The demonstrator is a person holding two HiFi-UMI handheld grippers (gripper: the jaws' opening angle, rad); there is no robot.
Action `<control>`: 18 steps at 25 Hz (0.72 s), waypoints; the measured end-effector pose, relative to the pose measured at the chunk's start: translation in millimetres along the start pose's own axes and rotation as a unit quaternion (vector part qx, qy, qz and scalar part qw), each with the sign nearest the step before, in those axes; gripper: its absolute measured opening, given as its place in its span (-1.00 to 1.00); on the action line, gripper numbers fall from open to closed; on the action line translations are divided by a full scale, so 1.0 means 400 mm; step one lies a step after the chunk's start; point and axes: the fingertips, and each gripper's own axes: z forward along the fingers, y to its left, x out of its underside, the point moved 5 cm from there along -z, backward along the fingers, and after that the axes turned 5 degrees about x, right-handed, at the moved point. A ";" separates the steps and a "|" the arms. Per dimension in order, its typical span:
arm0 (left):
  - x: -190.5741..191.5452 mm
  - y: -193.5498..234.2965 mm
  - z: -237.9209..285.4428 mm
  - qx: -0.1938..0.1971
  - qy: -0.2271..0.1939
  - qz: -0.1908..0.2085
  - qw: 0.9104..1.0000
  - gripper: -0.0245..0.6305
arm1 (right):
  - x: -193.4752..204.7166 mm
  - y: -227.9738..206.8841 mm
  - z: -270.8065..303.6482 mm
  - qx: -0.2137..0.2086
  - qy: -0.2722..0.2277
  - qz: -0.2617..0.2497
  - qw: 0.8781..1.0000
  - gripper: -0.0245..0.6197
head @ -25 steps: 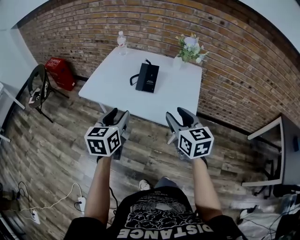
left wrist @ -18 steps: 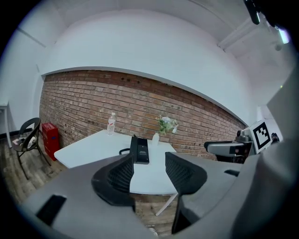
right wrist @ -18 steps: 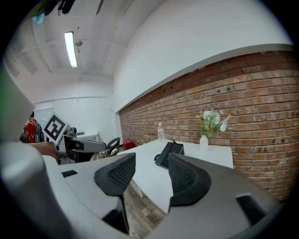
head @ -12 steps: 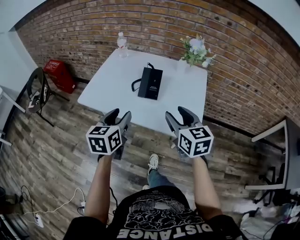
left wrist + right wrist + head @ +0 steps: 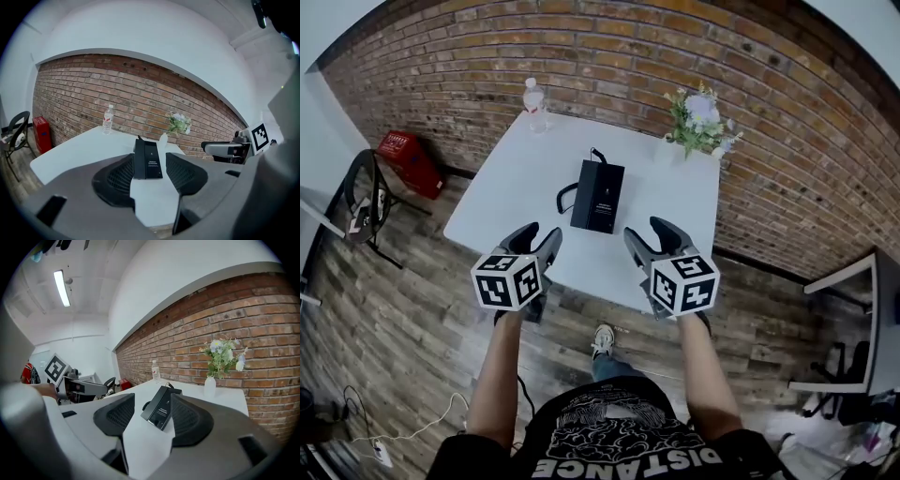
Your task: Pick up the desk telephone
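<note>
The person's 2 bare forearms reach forward side by side, holding the left gripper and right gripper tipped slightly downward over the near edge of the white counter. The left fingers stand released and empty, while the right fingers are opening with nothing between them. The black desk telephone lies flat mid-counter, ahead of both grippers and untouched.

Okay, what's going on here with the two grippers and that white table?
A person holds a gripper in each hand at the near edge of the white table. The left gripper is open and empty; the right gripper is empty too, its jaws opening. The desk telephone lies untouched mid-table, ahead of both. A water bottle and flowers stand at the far edge.
</note>
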 end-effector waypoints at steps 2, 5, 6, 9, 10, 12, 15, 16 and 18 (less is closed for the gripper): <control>-0.015 0.024 0.040 0.002 0.003 -0.005 1.000 -0.33 | -0.007 -0.022 0.041 0.000 0.005 0.002 1.000 -0.24; -0.031 0.052 0.098 0.002 0.011 -0.007 1.000 -0.33 | -0.010 -0.056 0.097 -0.003 0.017 0.006 1.000 -0.23; -0.034 0.061 0.115 0.001 0.014 -0.009 1.000 -0.33 | -0.010 -0.066 0.115 -0.004 0.021 0.007 1.000 -0.23; -0.047 0.091 0.160 -0.001 0.016 -0.017 1.000 -0.33 | -0.014 -0.097 0.167 -0.007 0.028 0.011 1.000 -0.22; -0.053 0.100 0.175 0.000 0.017 -0.020 1.000 -0.32 | -0.016 -0.106 0.185 -0.009 0.030 0.012 0.999 -0.21; -0.063 0.117 0.206 0.001 0.020 -0.024 1.000 -0.27 | -0.019 -0.123 0.218 -0.013 0.035 0.016 0.999 -0.21; -0.070 0.133 0.252 0.004 0.030 -0.025 0.999 -0.27 | -0.014 -0.145 0.261 -0.020 0.045 0.022 0.999 -0.20; -0.069 0.136 0.266 0.006 0.035 -0.025 0.999 -0.27 | -0.010 -0.152 0.273 -0.023 0.048 0.026 0.998 -0.20; -0.066 0.139 0.294 0.013 0.046 -0.026 0.999 -0.27 | 0.001 -0.163 0.294 -0.030 0.056 0.035 0.997 -0.19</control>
